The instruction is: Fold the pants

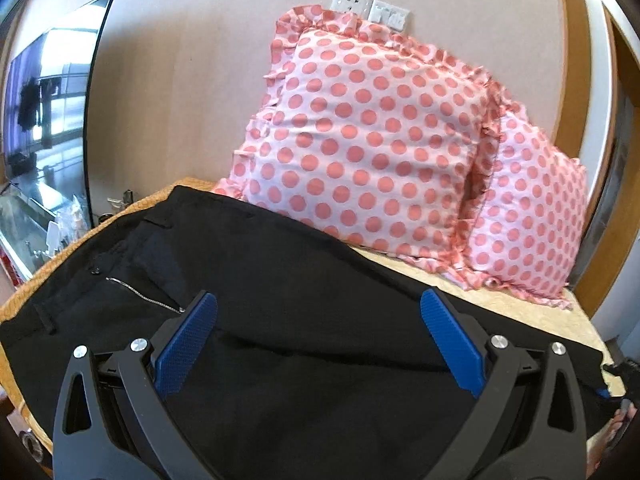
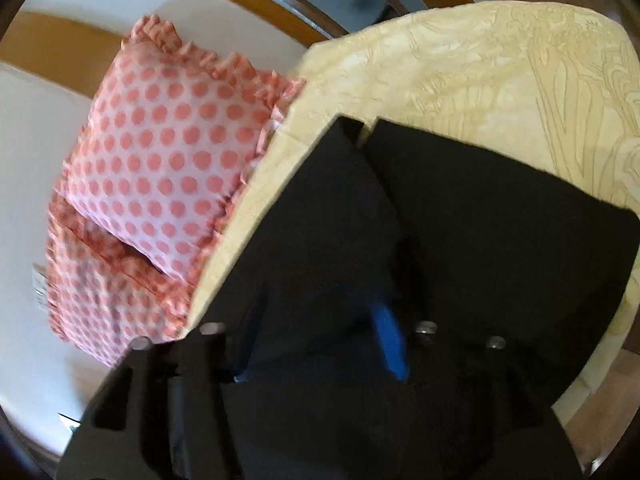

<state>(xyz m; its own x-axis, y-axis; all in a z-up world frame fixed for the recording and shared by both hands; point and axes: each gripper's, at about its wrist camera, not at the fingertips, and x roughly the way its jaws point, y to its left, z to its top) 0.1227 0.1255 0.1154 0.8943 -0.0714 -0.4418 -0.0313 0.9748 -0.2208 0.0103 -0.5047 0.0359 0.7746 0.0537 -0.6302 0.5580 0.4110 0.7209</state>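
Black pants (image 1: 280, 280) lie spread on a cream bed cover (image 1: 540, 312), waistband with button and zipper (image 1: 140, 296) at the left. My left gripper (image 1: 318, 320) is open, its blue pads (image 1: 188, 340) wide apart just above the middle of the pants, holding nothing. In the right wrist view the two pant legs (image 2: 480, 220) lie side by side on the cover (image 2: 480, 60). My right gripper (image 2: 320, 320) has black fabric draped between and over its fingers; one blue pad (image 2: 390, 340) shows, the other is mostly hidden.
Two pink polka-dot pillows (image 1: 380, 140) lean against the wall behind the pants; they also show in the right wrist view (image 2: 168, 152). A TV screen (image 1: 48, 112) stands at the left. Wall sockets (image 1: 372, 8) sit above the pillows. The bed edge runs at the right.
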